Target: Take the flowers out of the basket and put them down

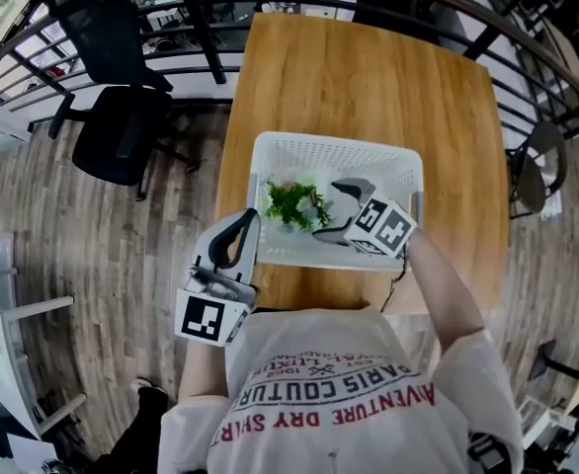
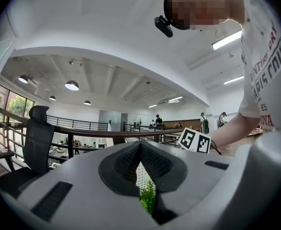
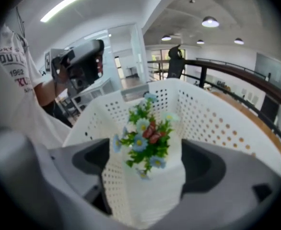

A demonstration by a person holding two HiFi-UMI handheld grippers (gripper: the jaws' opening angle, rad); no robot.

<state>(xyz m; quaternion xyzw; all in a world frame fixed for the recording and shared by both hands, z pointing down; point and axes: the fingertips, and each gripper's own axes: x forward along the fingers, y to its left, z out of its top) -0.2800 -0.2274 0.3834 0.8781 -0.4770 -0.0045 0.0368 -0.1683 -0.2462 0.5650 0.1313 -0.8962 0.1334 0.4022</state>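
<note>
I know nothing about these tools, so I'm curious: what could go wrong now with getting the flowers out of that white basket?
1. The right gripper stands open in the basket, facing the flowers but not gripping them; closing on thin stems or petals might crush them or let them slip.
2. The left gripper is shut outside the basket, so nothing steadies it; it might slide on the table.
</note>
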